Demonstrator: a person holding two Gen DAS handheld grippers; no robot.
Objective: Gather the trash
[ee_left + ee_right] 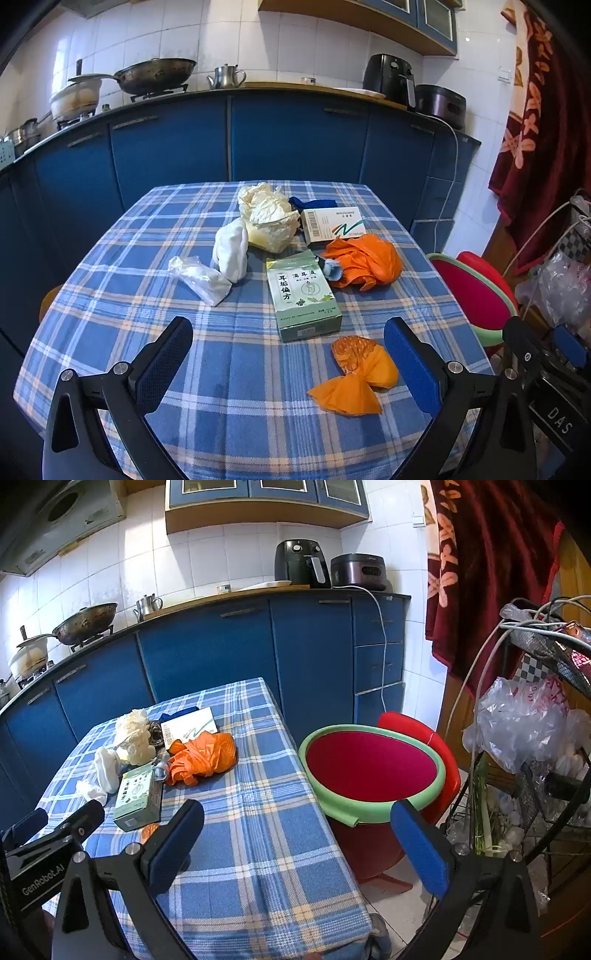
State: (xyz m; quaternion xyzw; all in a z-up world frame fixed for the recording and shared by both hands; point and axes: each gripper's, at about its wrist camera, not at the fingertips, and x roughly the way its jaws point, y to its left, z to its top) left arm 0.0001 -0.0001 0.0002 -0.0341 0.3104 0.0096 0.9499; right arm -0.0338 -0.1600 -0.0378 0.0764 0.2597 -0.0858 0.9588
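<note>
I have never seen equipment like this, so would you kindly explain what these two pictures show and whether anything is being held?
There is no robot here: a person carries two hand-held grippers, each with a fisheye camera looking out along its blue-padded fingers. One picture comes from the left gripper, the other from the right gripper. Both are wide open and hold nothing. On the checked tablecloth lies the trash: a green box, a white box, a crumpled orange bag, a small orange wrapper, crumpled cream paper, a white tissue wad and a clear plastic bag. Beside the table stands a red bin with a green rim.
</note>
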